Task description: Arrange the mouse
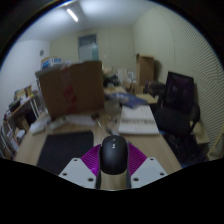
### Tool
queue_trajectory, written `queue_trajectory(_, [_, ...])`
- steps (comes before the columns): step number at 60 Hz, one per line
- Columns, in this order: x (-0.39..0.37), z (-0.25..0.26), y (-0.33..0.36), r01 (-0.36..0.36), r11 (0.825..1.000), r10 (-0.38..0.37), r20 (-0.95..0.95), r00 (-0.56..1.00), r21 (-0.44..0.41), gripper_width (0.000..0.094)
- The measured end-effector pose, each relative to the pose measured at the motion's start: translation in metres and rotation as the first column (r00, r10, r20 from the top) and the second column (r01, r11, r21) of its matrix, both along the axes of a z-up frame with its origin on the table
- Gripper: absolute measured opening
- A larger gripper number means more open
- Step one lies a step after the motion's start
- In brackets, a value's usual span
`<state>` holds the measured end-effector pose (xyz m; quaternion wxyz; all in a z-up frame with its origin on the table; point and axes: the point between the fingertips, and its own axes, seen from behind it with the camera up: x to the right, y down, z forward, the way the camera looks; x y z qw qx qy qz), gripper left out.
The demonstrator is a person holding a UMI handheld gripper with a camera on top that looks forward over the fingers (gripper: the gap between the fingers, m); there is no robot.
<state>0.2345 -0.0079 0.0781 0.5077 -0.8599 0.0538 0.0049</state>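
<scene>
A black computer mouse [113,155] with a grey scroll wheel sits between the two magenta pads of my gripper [113,166]. Both pads press against its sides and it is held up above the wooden table [150,140]. The left pad [91,160] and the right pad [135,160] show on either side of the mouse. A dark mouse mat [62,150] lies on the table just ahead and left of the fingers.
A large cardboard box [72,88] with magenta print stands at the table's far left. White papers [136,120] lie ahead on the right. A black office chair [180,100] stands to the right. Cluttered desks and a cabinet fill the room beyond.
</scene>
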Motion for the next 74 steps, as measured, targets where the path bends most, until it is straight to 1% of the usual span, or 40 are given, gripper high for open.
queue_trajectory(3, [-0.021, 0.039, 0.018, -0.001, 0.997, 0.001, 0.007, 1.000, 0.074, 0.0338])
queue_trajectory(7, [-0.060, 0.068, 0.042, -0.034, 0.989, 0.033, 0.008, 0.999, 0.145, 0.0335])
queue_trajectory(10, [-0.093, 0.073, 0.059, -0.062, 0.984, 0.064, -0.005, 0.998, 0.170, 0.0334])
queue_trajectory(13, [-0.127, 0.069, 0.070, -0.098, 0.981, 0.099, 0.000, 0.995, 0.167, 0.0334])
queue_trajectory(18, [-0.166, 0.032, 0.078, -0.154, 0.981, 0.150, 0.039, 0.988, 0.118, 0.0334])
queue_trajectory(24, [-0.191, -0.028, 0.075, -0.173, 0.985, 0.173, 0.013, 0.985, 0.013, 0.0335])
queue_trajectory(30, [-0.198, -0.066, 0.068, -0.205, 0.977, 0.209, 0.061, 0.976, -0.066, 0.0335])
queue_trajectory(34, [-0.197, -0.082, 0.063, -0.202, 0.973, 0.210, 0.064, 0.976, -0.114, 0.0342])
queue_trajectory(36, [-0.197, -0.081, 0.065, -0.208, 0.973, 0.216, 0.074, 0.974, -0.098, 0.0356])
queue_trajectory(37, [-0.197, -0.083, 0.062, -0.212, 0.971, 0.222, 0.080, 0.972, -0.112, 0.0365])
queue_trajectory(42, [-0.198, -0.084, 0.063, -0.229, 0.966, 0.241, 0.094, 0.966, -0.122, 0.0417])
queue_trajectory(43, [-0.198, -0.084, 0.063, -0.230, 0.965, 0.242, 0.092, 0.966, -0.122, 0.0449])
queue_trajectory(46, [-0.198, -0.084, 0.063, -0.229, 0.965, 0.240, 0.078, 0.968, -0.127, 0.0485])
queue_trajectory(49, [-0.196, -0.085, 0.061, -0.220, 0.963, 0.231, 0.057, 0.971, -0.157, 0.0541])
queue_trajectory(50, [-0.196, -0.085, 0.059, -0.216, 0.961, 0.227, 0.045, 0.973, -0.172, 0.0573])
queue_trajectory(52, [-0.194, -0.084, 0.054, -0.211, 0.956, 0.220, 0.020, 0.975, -0.204, 0.0702])
queue_trajectory(55, [-0.191, -0.078, 0.048, -0.189, 0.955, 0.192, -0.008, 0.981, -0.229, 0.0899])
queue_trajectory(56, [-0.189, -0.075, 0.045, -0.184, 0.956, 0.186, -0.014, 0.982, -0.230, 0.0859])
queue_trajectory(58, [-0.187, -0.067, 0.039, -0.179, 0.956, 0.179, -0.022, 0.984, -0.234, 0.0831])
queue_trajectory(65, [-0.170, -0.031, 0.003, -0.153, 0.962, 0.150, -0.032, 0.988, -0.228, 0.0838])
queue_trajectory(70, [-0.158, -0.007, -0.034, -0.138, 0.963, 0.131, -0.048, 0.990, -0.232, 0.0830])
queue_trajectory(74, [-0.139, 0.011, -0.067, -0.113, 0.968, 0.107, -0.040, 0.993, -0.223, 0.0833])
